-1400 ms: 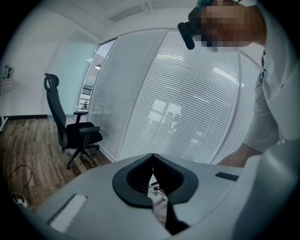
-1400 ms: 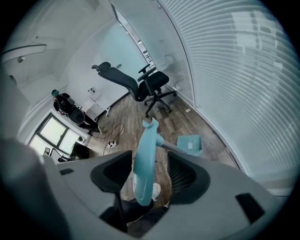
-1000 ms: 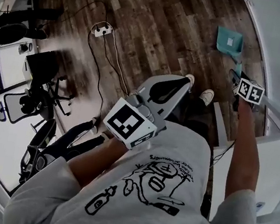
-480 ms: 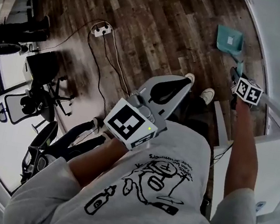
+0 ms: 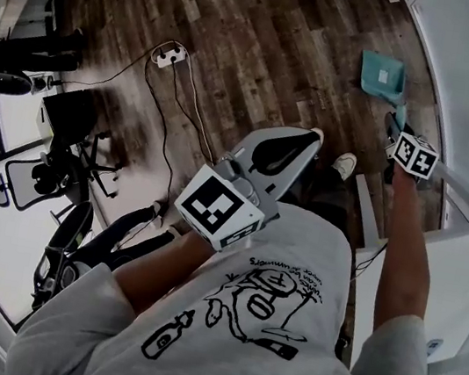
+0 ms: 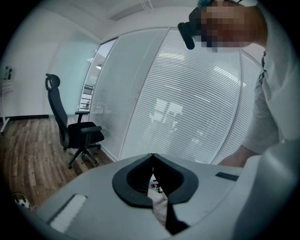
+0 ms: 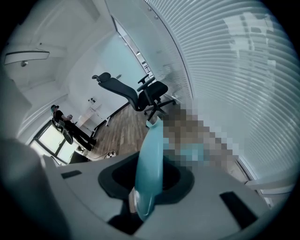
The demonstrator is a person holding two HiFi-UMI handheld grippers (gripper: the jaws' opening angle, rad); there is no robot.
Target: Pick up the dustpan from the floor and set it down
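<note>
Dustpan (image 5: 383,73) stretches away from right gripper (image 5: 392,127) toward the far floor, its long handle (image 7: 150,159) clamped in jaws just closing; left gripper (image 5: 309,138), jaws together, empty, well left.

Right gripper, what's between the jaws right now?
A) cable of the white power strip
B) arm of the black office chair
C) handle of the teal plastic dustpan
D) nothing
C: in the right gripper view the handle of the teal plastic dustpan runs straight between the jaws of the right gripper, which have just been closing onto it.
</note>
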